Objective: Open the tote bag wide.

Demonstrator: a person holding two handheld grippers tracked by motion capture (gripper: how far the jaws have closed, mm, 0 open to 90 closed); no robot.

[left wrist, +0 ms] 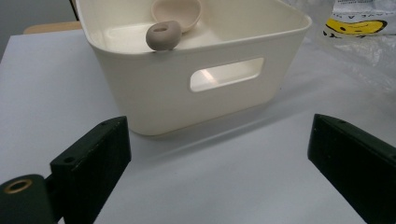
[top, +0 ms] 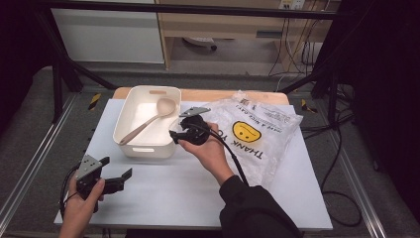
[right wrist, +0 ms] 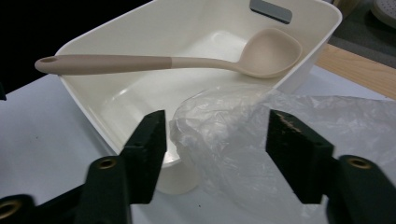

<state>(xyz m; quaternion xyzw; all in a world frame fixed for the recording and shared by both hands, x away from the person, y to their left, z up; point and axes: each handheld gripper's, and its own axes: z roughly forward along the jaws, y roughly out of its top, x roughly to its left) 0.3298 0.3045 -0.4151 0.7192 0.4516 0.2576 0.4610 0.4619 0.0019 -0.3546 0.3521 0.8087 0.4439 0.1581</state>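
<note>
A cream plastic bin (top: pixel 148 151) stands on the white tabletop (top: pixel 198 183). A beige ladle (top: pixel 148 123) lies slanted across it, bowl at the far rim and handle end on the near rim. To its right lies a clear plastic bag (top: pixel 257 129) printed with a yellow smiley. My right gripper (top: pixel 174 135) sits at the bin's right side. In the right gripper view its jaws (right wrist: pixel 217 140) stand open with a crumpled corner of the bag (right wrist: pixel 327 116) between them, below the ladle (right wrist: pixel 187 63). My left gripper (top: pixel 118 167) is open and empty, a short way in front of the bin (left wrist: pixel 154 93).
The tabletop sits inside a black metal frame, with cables on the floor to the right. A wooden strip (top: pixel 233 95) runs along the table's far edge. Bare table surface lies between the two hands and along the front edge.
</note>
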